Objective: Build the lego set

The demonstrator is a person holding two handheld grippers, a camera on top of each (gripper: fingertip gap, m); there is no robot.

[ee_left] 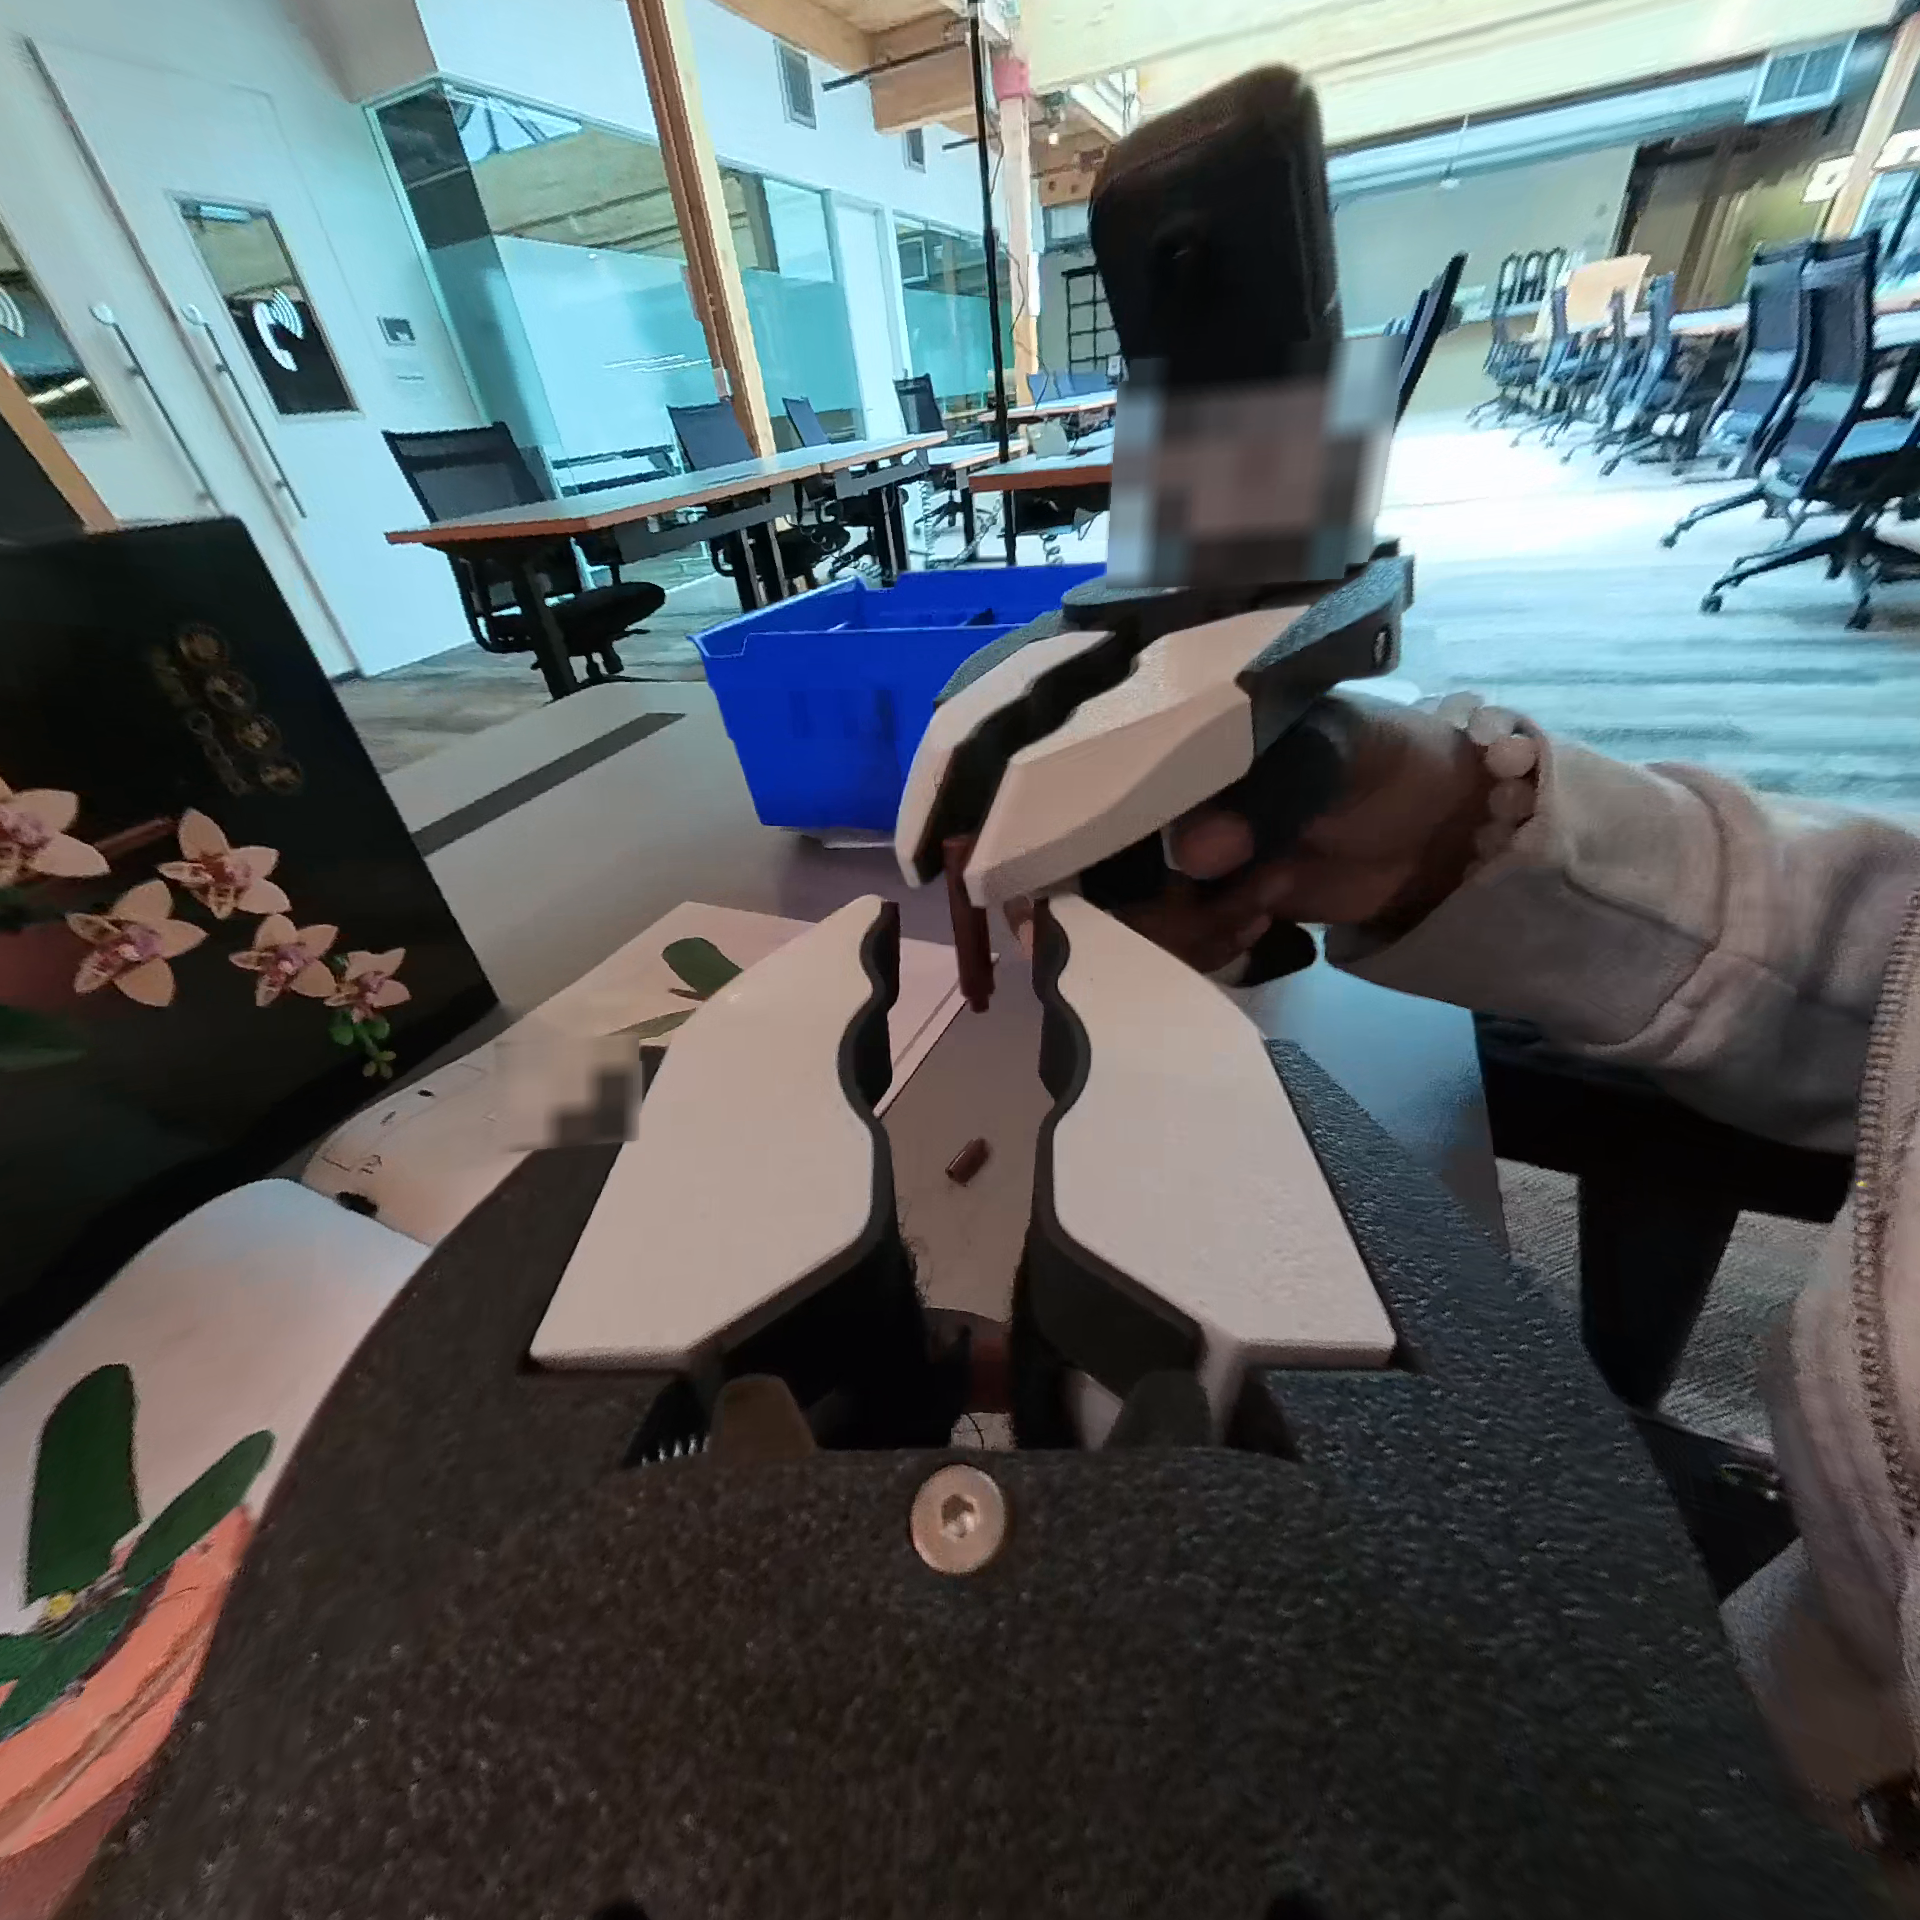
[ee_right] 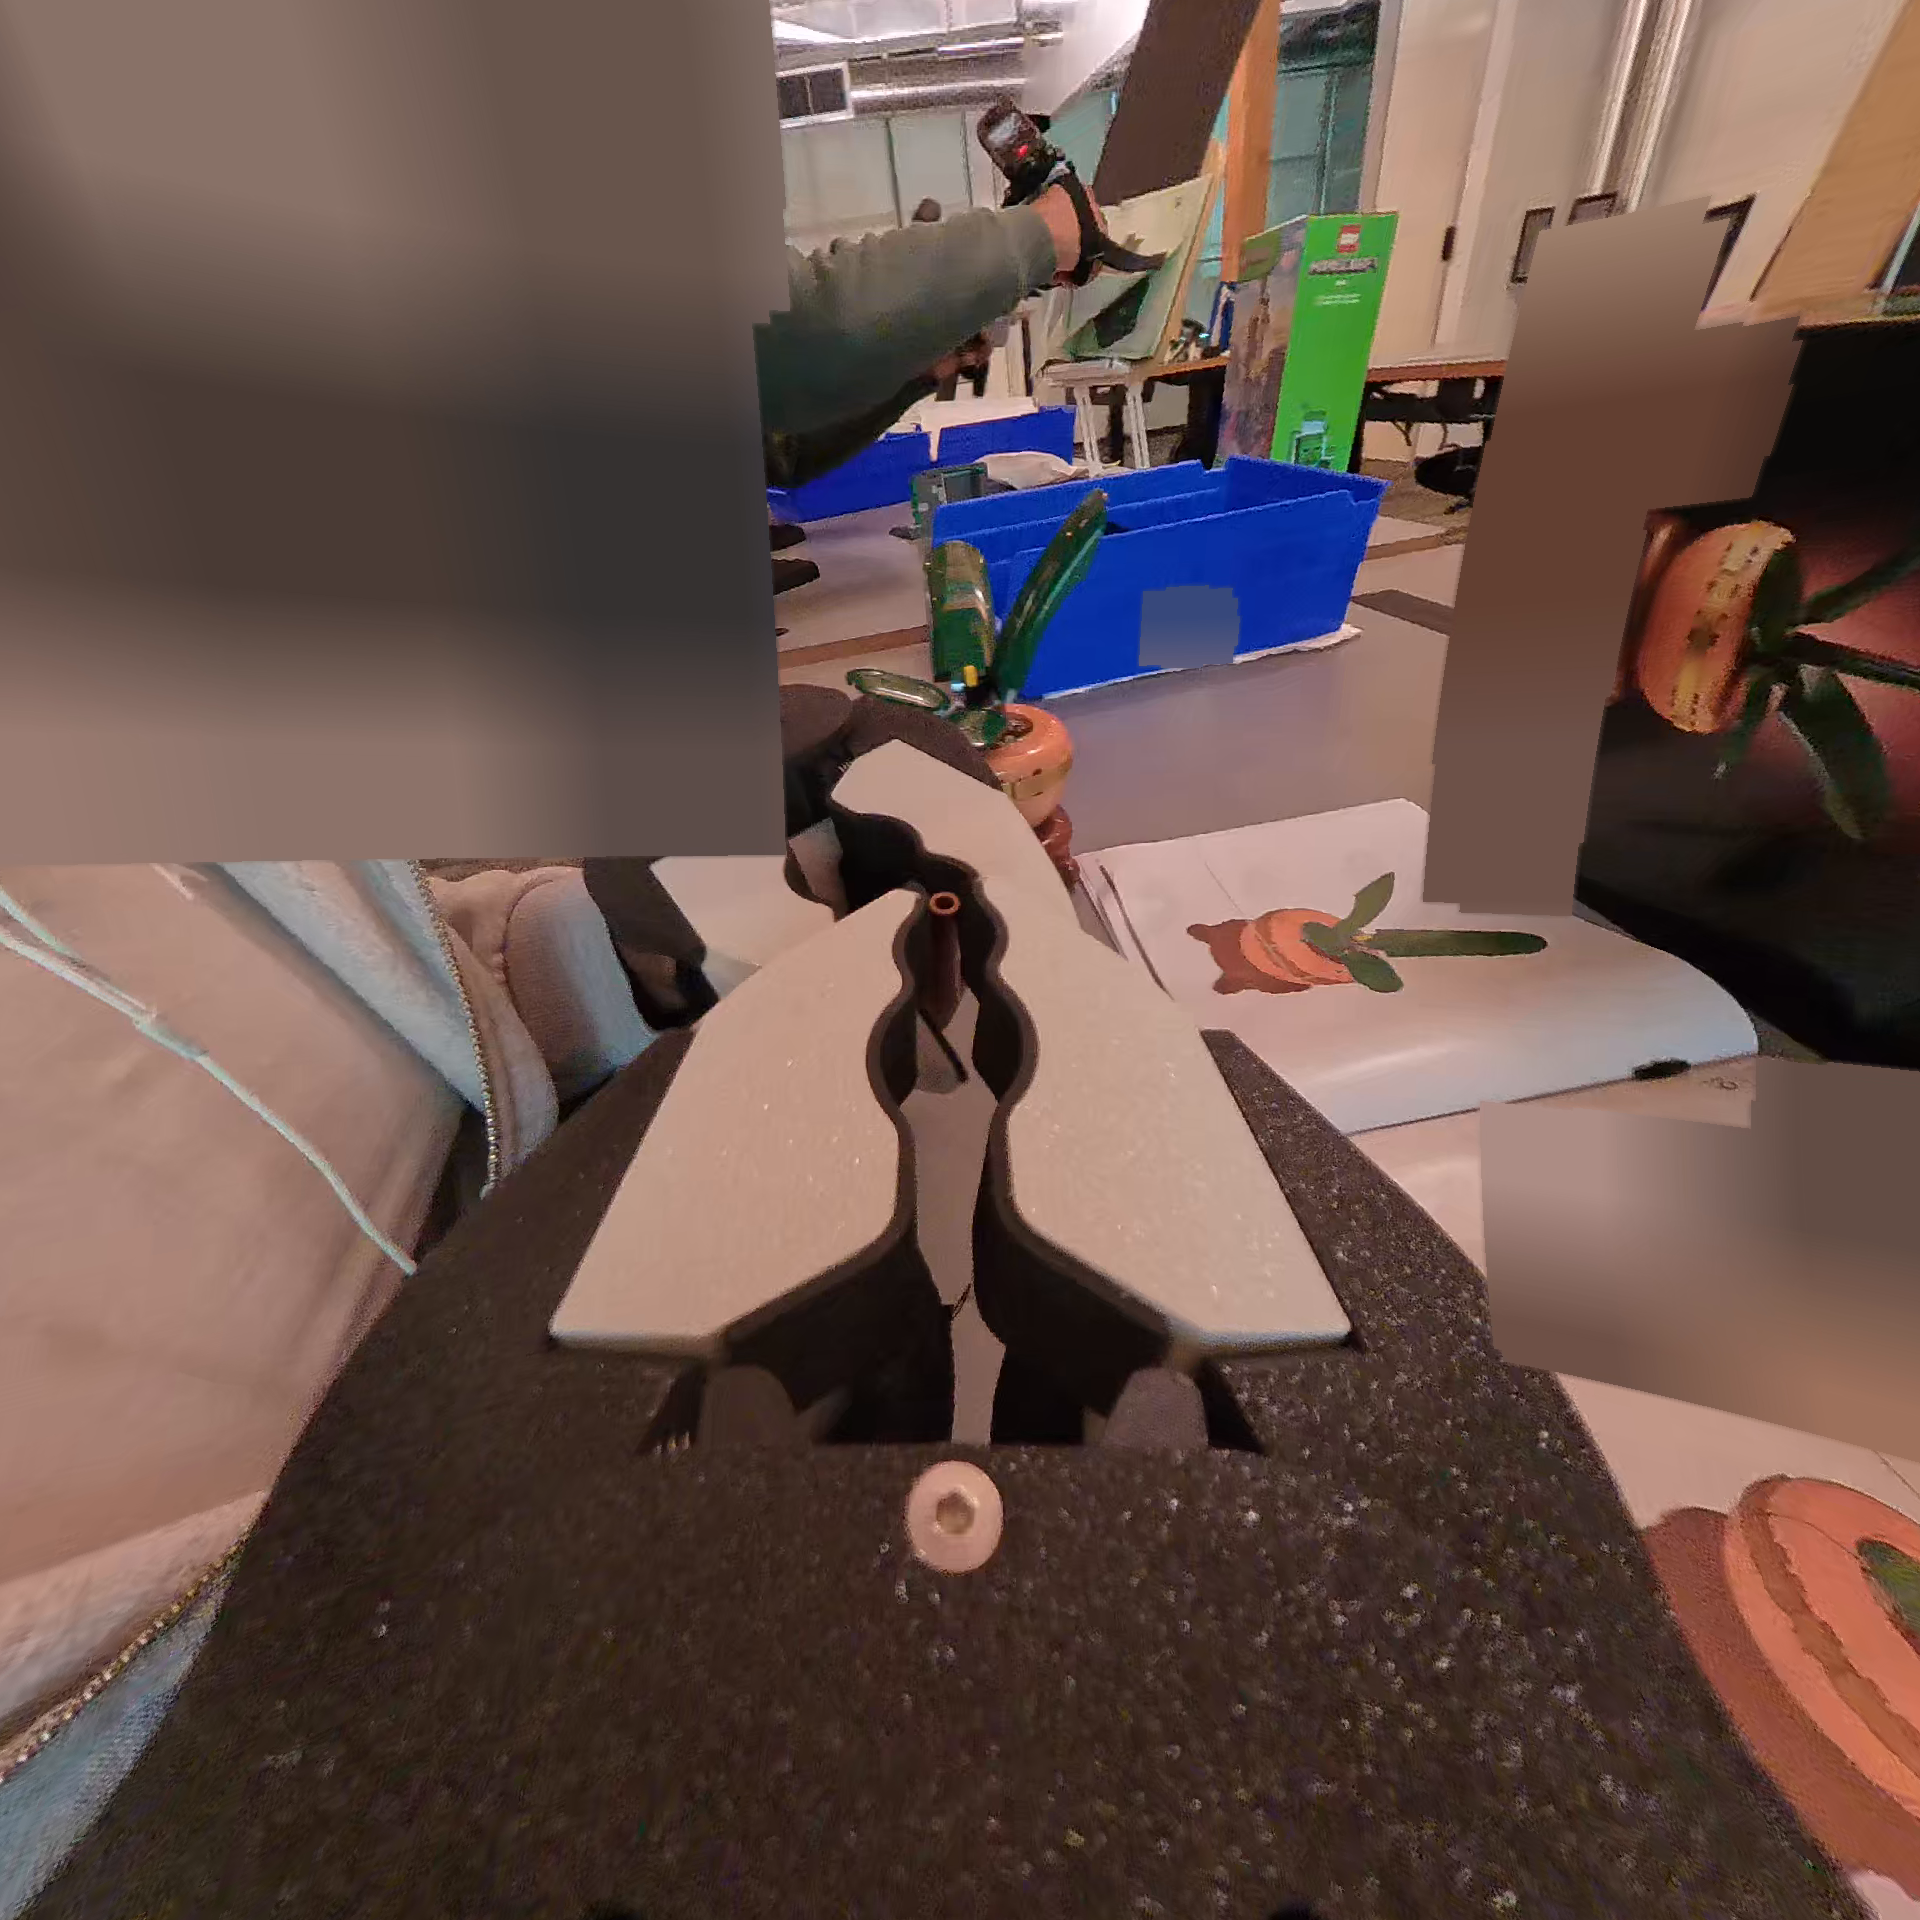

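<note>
My right gripper (ee_right: 945,914) is shut on a thin dark brown rod (ee_right: 943,966) that stands out past its tips. In the left wrist view the right gripper (ee_left: 940,868) points down with the rod (ee_left: 971,951) hanging between the tips of my left gripper (ee_left: 966,925). The left gripper is open and empty, and the rod does not touch its fingers. A small brown piece (ee_left: 966,1161) lies on the table between the left fingers. The partly built plant, an orange pot with green leaves (ee_right: 1023,743), stands just behind the grippers.
An open instruction booklet (ee_left: 727,966) lies under the grippers and also shows in the right wrist view (ee_right: 1351,935). A black box with a flower picture (ee_left: 208,831) stands at the left. A blue bin (ee_left: 831,707) sits behind. A person's green sleeve (ee_right: 914,301) is farther back. The grippers are tip to tip, or close to it.
</note>
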